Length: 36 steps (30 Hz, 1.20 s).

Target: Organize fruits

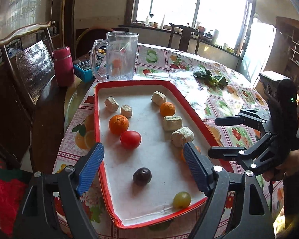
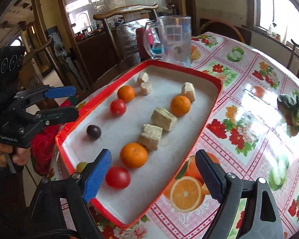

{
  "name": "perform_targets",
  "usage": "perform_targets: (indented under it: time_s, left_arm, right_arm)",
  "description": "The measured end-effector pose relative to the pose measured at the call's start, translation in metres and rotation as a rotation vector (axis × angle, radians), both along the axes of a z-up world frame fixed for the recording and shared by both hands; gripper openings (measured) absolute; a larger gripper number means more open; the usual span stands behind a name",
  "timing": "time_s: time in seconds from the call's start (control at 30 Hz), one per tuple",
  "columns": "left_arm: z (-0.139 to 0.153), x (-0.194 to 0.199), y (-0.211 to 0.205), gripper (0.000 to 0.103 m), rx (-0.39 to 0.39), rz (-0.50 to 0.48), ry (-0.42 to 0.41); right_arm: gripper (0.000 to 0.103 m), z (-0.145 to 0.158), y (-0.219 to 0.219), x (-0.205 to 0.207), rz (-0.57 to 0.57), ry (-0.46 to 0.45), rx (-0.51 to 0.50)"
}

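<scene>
The red-rimmed tray holds three oranges, two tomatoes, one dark plum, one green grape and five pale cut chunks, with one clear pitcher on the desk.

Red-rimmed white tray; orange mandarins; red tomato; dark plum; fruit-print pink tablecloth

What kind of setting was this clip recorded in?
Most likely a home dining room. A round table under a glossy fruit-print tablecloth holds a red-rimmed white tray of fruit, dark carved wooden chairs surround it, and bottles crowd the windowsill.
</scene>
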<state>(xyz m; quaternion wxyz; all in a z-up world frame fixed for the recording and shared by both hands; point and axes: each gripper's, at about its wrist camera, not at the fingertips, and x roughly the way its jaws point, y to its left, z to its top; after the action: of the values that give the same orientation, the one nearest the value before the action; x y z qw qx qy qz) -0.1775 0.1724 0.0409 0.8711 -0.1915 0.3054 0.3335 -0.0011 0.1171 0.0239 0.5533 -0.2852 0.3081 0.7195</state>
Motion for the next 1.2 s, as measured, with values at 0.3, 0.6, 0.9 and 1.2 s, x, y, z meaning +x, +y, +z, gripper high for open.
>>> perform_targets:
  time_s: [0.3,0.6,0.9,1.2]
  left_arm:
    - [-0.003,-0.006,-0.038,0.083,0.091,-0.007,0.069]
    - [0.009,-0.015,-0.068,0.084,0.176,0.001,0.082]
    - [0.020,-0.022,-0.077,0.085,0.208,0.009,0.062]
    - [0.024,-0.024,-0.083,0.085,0.232,0.016,0.064]
  right_arm:
    - [0.090,0.013,-0.037,-0.027,0.141,-0.124,0.082]
    - [0.090,0.016,-0.053,-0.040,0.232,-0.144,0.084]
    - [0.090,0.018,-0.053,-0.047,0.266,-0.167,0.080]
    - [0.090,0.016,-0.052,-0.049,0.267,-0.173,0.069]
